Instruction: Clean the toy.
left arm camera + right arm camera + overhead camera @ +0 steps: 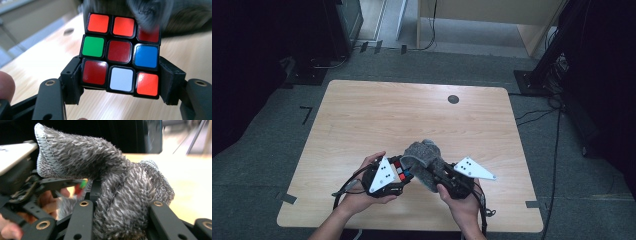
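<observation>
While your left gripper [121, 92] is closed on the puzzle cube [121, 53] and holds it above the table [362, 115] near the front edge, your right gripper [120, 220] grips the grey fluffy cloth [120, 182] firmly. The cloth's loose end already touches the cube's top, so wiping seems just begun; most faces are probably left.

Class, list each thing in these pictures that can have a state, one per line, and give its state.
Puzzle cube: scrambled, mixed colours on one face, clamped between the jaws.
Grey fuzzy cloth: bunched, gripped and draped toward the cube.
Left gripper: shut on the cube.
Right gripper: shut on the cloth.
Table: bare wood top around the work.
</observation>
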A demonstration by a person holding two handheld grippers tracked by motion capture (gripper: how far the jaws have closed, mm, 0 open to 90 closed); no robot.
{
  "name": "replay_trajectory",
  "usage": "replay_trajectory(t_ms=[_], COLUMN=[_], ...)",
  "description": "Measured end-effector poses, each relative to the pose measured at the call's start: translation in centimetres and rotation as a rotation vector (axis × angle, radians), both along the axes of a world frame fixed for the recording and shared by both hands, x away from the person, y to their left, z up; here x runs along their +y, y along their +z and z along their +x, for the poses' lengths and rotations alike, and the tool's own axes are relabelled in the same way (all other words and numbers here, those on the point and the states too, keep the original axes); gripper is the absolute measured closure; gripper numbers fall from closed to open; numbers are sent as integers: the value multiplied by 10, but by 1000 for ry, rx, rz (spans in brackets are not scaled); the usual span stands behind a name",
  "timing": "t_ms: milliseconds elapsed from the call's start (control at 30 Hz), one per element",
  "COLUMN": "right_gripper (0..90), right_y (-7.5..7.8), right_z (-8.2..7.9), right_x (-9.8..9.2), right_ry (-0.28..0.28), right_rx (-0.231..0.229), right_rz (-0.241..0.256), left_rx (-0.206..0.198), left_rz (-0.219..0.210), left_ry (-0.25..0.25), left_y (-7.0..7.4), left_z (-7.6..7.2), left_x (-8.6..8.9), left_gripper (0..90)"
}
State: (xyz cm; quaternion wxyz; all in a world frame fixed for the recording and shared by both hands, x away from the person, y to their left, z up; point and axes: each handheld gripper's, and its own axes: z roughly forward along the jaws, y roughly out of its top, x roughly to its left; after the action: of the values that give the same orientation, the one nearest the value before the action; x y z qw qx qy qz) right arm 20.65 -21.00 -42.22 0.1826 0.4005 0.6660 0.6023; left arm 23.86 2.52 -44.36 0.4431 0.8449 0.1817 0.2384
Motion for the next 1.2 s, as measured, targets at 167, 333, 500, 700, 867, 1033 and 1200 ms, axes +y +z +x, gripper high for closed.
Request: replay_trajectory(t_ms=[167,333,500,700,867,1033,1200], right_gripper=[685,684,655,498,219,188,333], right_y=[-9,-15,-34,-62,-61,-40,-56], right_z=[-12,-3,20,43,49,45,48], right_x=[34,28,6,-19,-33,-47,-34], right_ry=[-79,-165,-169,-101,-25,13,-90], right_rx=[-267,-242,-33,128,256,221,234], right_rz=[-455,-562,-505,-371,-359,-248,-281], left_rx=[54,89,104,113,108,103,96], left_rz=[45,18,9,-27,-50,-67,-71], left_ry=[33,30,50,76,91,94,81], left_y=[5,8,6,8,11,12,12], left_z=[-1,3,10,17,20,21,18], left_x=[-9,-3,5,17,25,29,26], left_gripper=[337,337,337,337,338,337,337])
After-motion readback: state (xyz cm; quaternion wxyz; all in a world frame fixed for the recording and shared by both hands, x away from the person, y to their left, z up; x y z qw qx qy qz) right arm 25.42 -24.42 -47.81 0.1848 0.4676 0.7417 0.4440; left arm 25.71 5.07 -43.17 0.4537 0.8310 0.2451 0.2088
